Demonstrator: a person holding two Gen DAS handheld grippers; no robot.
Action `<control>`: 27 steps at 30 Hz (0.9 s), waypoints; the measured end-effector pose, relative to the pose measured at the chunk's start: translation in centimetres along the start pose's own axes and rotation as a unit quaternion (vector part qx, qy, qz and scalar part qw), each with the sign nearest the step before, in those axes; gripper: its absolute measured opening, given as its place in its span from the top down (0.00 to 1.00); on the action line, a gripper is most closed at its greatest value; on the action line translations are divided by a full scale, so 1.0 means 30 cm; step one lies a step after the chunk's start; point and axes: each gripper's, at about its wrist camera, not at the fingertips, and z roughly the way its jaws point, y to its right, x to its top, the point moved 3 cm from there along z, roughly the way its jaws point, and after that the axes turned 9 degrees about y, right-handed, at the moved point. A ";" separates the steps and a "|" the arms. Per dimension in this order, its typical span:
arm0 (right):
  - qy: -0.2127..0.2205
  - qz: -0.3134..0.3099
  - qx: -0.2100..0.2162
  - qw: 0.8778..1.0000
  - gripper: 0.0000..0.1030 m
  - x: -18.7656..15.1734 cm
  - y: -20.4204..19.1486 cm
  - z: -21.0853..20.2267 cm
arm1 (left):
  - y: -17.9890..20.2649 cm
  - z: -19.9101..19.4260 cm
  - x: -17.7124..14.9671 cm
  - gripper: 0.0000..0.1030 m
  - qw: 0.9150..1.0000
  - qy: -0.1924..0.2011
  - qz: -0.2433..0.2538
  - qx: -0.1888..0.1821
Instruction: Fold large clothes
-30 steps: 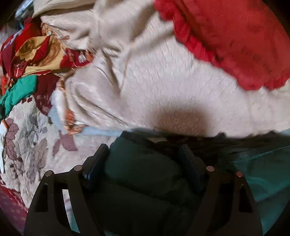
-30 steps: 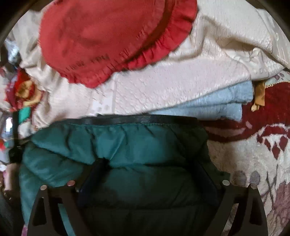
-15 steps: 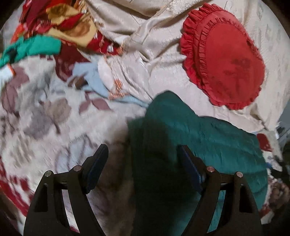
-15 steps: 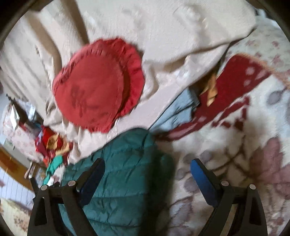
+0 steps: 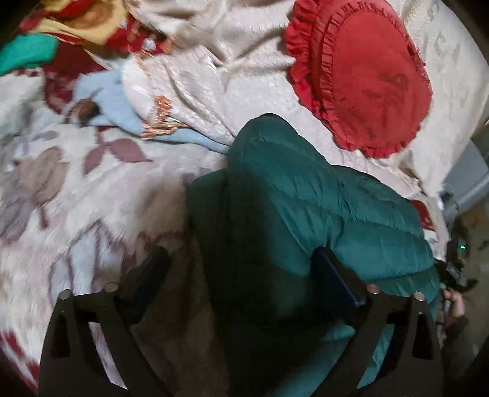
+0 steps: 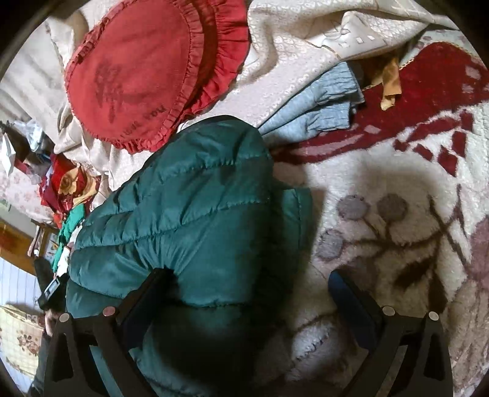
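Fleecy cream blanket with maroon bands and mauve leaf print, spread over a bed, under everything. Nearest in each wrist view, black fingers of a hand-held gripper. Left hand-held gripper: jaws opening, spread wide, dark edge of a green quilted puffer jacket lying between them, right finger close against the padding, no squeeze to be seen. Right hand-held gripper: jaws opening too, left finger just beside the jacket's puffed edge, right finger over bare blanket, nothing pinched. Jacket itself bunched into a thick, roughly folded bundle on the blanket, between the two tools, stitched channels running across it.

Beyond the jacket, a pale blue garment tucked under a cream embossed bedspread. Farther still, a red frilled heart cushion resting on that bedspread. At the far side, a heap of red, gold and green cloth, blurred.

Judged step: letting go after a fold. Judged next: backing both tools clear without dragging the slippery padding open, then pressing the springy bundle flat or regripping an edge for one more fold.
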 end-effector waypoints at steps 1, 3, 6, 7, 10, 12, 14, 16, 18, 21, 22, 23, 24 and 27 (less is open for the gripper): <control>0.004 0.002 0.006 1.000 0.00 -0.001 0.003 0.006 | -0.017 0.016 0.012 0.00 1.000 -0.004 -0.006 -0.010; 0.010 0.003 0.014 1.000 0.00 0.003 0.015 0.014 | -0.041 0.036 0.024 0.00 0.999 -0.005 -0.016 -0.031; 0.014 0.004 0.038 0.999 0.00 0.011 0.028 0.015 | -0.044 0.046 0.028 0.00 0.999 0.011 -0.002 -0.043; 0.015 0.004 0.051 0.999 0.00 0.013 0.028 0.024 | -0.039 0.044 0.027 0.00 0.999 0.020 0.008 -0.040; 0.019 0.006 0.077 0.997 0.00 0.025 0.039 0.040 | -0.017 0.021 0.032 0.24 0.996 0.059 0.030 -0.055; 0.024 0.002 0.080 0.997 0.00 0.034 0.038 0.050 | -0.005 0.016 0.033 0.36 0.995 0.065 0.029 -0.070; 0.028 -0.004 0.081 0.996 0.00 0.042 0.035 0.063 | 0.010 0.018 0.031 0.40 0.994 0.072 0.047 -0.066; 0.029 -0.006 0.083 0.996 0.00 0.046 0.033 0.071 | 0.010 0.021 0.028 0.40 0.994 0.072 0.050 -0.066; 0.025 -0.006 0.103 0.994 0.00 0.046 0.027 0.072 | 0.001 0.033 0.028 0.31 0.995 0.067 0.043 -0.066; 0.012 -0.021 0.132 0.991 0.00 0.036 0.006 0.068 | -0.020 0.050 0.012 0.24 0.996 0.043 0.019 -0.079; 0.011 -0.029 0.136 0.990 0.00 0.032 0.001 0.065 | -0.027 0.054 0.008 0.24 0.995 0.038 0.009 -0.089; 0.011 -0.030 0.135 0.990 0.00 0.031 0.003 0.068 | -0.032 0.057 0.007 0.24 0.995 0.037 0.003 -0.095; 0.012 -0.030 0.132 0.991 0.00 0.030 0.007 0.073 | -0.033 0.057 0.005 0.24 0.995 0.036 0.000 -0.096; 0.016 -0.038 0.117 0.992 0.00 0.029 0.002 0.086 | -0.031 0.061 0.001 0.21 0.995 0.034 0.004 -0.089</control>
